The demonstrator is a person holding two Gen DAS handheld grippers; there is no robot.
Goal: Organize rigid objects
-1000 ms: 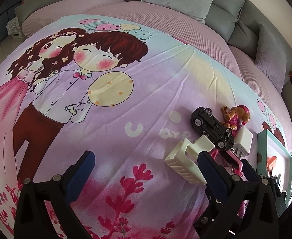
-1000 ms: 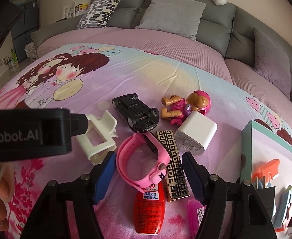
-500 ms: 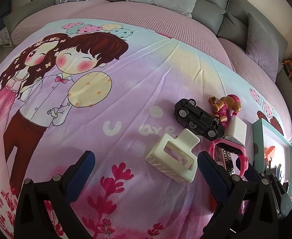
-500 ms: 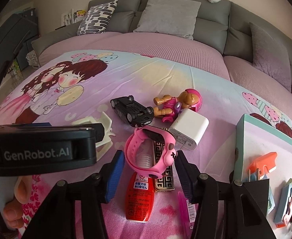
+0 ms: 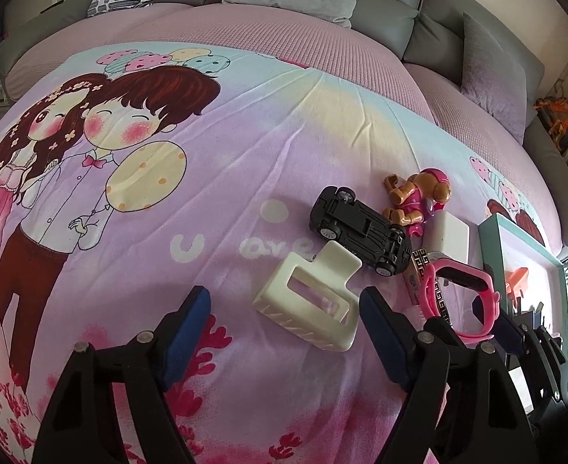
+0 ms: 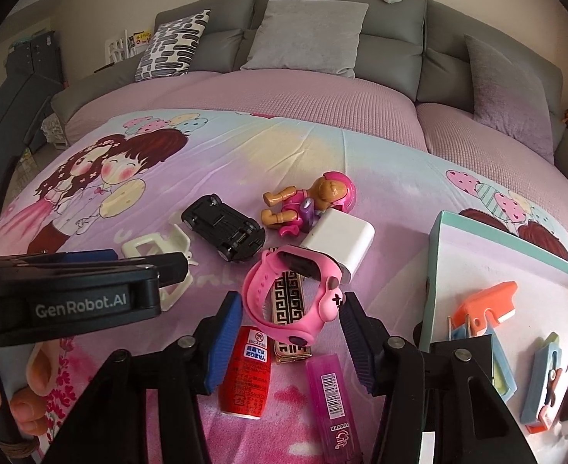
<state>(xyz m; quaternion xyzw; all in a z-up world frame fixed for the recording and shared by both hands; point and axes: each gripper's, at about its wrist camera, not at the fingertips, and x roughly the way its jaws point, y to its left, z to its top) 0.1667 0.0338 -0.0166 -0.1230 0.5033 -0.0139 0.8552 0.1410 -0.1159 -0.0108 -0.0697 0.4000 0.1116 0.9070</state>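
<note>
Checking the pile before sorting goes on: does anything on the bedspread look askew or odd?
Yes. The black toy car lies upside down, chassis and wheels facing up, beside the cream hair claw. The pup figure lies on its side against the white charger. Nothing looks broken or spilled.

Bare bedspread (image 5: 214, 178) fills the frame's left and centre; the clip (image 5: 311, 301), car (image 5: 361, 228) and tray (image 5: 493, 239) crowd the right.
</note>
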